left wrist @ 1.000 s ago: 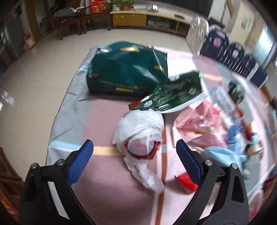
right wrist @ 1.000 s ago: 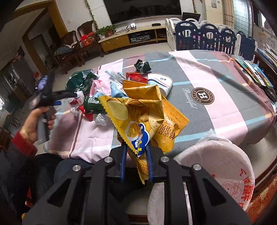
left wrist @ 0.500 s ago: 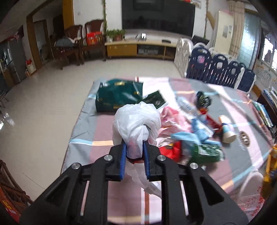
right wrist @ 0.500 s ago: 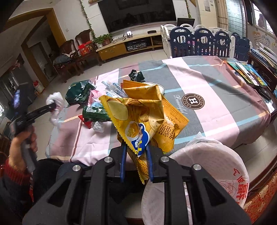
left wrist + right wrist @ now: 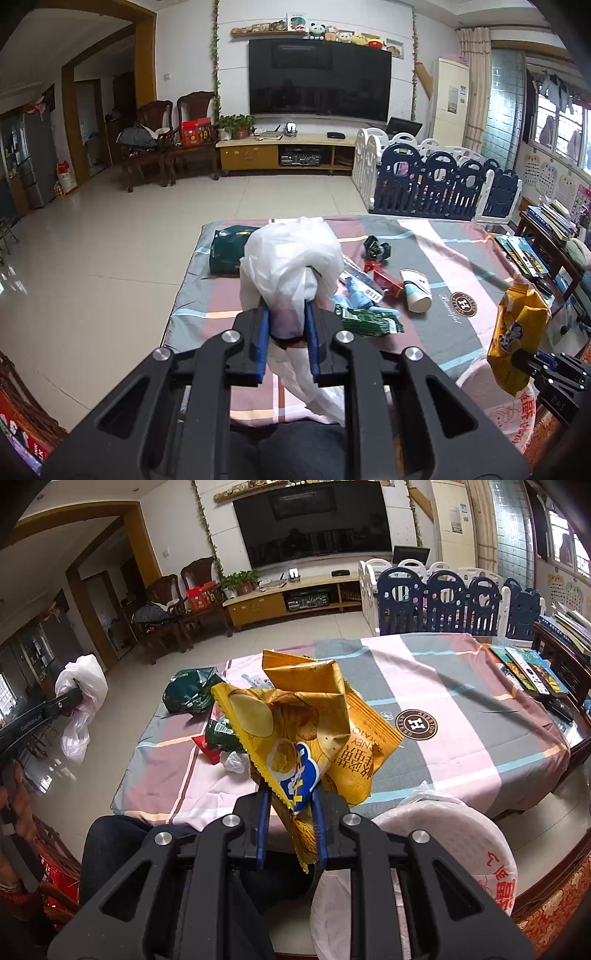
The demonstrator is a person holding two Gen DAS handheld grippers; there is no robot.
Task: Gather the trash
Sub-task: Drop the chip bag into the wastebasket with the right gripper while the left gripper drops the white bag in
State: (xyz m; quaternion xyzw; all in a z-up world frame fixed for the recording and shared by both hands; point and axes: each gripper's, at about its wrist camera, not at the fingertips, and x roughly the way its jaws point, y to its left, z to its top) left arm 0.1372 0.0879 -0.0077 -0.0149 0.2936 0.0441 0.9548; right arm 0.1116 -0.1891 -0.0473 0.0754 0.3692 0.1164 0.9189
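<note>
While clamped, left gripper (image 5: 287,334) holds plastic bag (image 5: 291,258)

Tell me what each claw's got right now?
Left gripper shut on white plastic bag. Right gripper shut on yellow chip bags. More litter on table.

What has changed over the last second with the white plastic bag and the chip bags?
The left gripper closed its fingers on the white plastic bag and lifted it off the tablecloth; the bag now hangs clear of the table's left edge. The right gripper still clamps the yellow chip bags, barely moved. The paper cup and green wrappers stayed put.
</note>
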